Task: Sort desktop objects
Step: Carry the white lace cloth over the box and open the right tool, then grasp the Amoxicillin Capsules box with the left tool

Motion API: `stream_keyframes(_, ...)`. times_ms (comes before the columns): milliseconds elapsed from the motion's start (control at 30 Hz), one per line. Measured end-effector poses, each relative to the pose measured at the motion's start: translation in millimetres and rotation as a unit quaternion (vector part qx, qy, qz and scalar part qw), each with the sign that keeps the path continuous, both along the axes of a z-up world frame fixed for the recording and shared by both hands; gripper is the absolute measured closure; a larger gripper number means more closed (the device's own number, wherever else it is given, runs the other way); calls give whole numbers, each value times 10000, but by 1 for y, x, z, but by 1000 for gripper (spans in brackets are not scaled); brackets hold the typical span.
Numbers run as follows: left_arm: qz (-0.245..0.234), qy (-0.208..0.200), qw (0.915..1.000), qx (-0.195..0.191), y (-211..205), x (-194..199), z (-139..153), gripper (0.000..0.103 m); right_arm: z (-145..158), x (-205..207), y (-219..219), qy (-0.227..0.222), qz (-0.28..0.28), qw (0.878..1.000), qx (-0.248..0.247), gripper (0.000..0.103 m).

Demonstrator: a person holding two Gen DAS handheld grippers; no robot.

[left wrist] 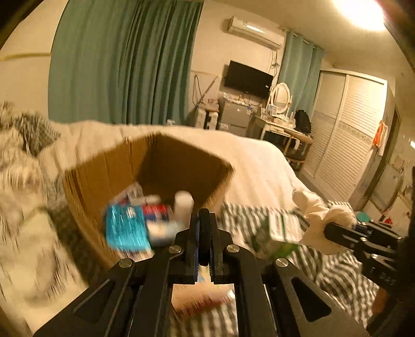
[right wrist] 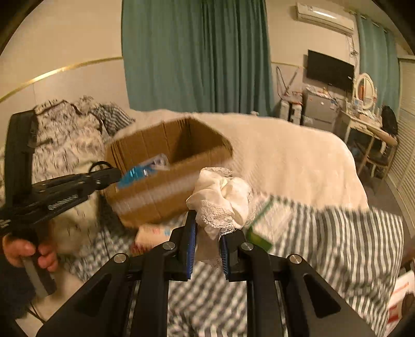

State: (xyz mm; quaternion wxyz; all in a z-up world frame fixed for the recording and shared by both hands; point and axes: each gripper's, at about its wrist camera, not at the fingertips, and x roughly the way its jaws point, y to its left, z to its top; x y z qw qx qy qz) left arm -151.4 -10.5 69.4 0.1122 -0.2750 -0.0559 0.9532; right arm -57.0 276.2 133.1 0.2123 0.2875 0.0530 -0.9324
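Right wrist view, bottom centre: right gripper [right wrist: 207, 248], jaws narrowly parted and clamped on a bunched white lace-edged cloth [right wrist: 223, 199], which bulges up above the blue pads. The same cloth [left wrist: 315, 207] shows at right centre in the left wrist view, pinched at the tip of the right gripper [left wrist: 326, 230].

Left wrist view, bottom centre: left gripper [left wrist: 205, 225], jaws fully closed with nothing visible between them. In the right wrist view the left gripper [right wrist: 116, 173] reaches in from the left edge, a hand [right wrist: 28, 251] on its handle at lower left.

Under both grippers: grey-and-white striped bedding [right wrist: 337, 233]. On it, just right of the cloth in frame, a green-edged box [right wrist: 262, 225], blurred, tilted. Left of centre, near the carton's front wall, a pale packet with red print [right wrist: 150, 236], too blurred to read.

Middle distance, centre: open cardboard box [right wrist: 166, 186] resting on the bed, flaps up. Inside it, a blue packet [left wrist: 127, 228], a white bottle [left wrist: 182, 202] standing, and other packs beside them; details smeared.

Beyond the box: cream blanket [right wrist: 285, 160] across the bed; patterned grey-white bedclothes [right wrist: 62, 134] heaped at left.

Far wall: teal curtain [right wrist: 194, 51] upper centre, air conditioner [right wrist: 324, 15] upper right, dark television [right wrist: 330, 70] below it, dressing table with oval mirror [right wrist: 364, 90] at right.
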Motion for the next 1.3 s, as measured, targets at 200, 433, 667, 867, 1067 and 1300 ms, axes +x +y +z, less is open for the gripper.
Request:
stream_keyframes(200,83,51,9999,-77,-19,-52,3,97,14,-47,-45,176,292,9994,-93,88)
stream_keyframes(433,144,-515,9986,-48,-52,-89,-44,97,-12,-106,-91,-111,365,9985,-385,87)
stream_keyframes(667,231,-824,9958,-338,-41,-85,-56,12,-26,-123,-85,-510,-18,9946,-904,45)
stream_keyframes(867,541,-610,9957,-444,-33,-50,-49,0,-16,-71,-43,-74,-521,9983,-256,44)
stream_keyframes(1067,700,-692,9951,108,-28,-3,-48,0,-27,-30,17,-189,-1228,9922,50,43)
stream_keyframes(1300,861,-1246,9873,481,-7,30,-87,0,-81,1,70,-658,-1772,9818,-200,39)
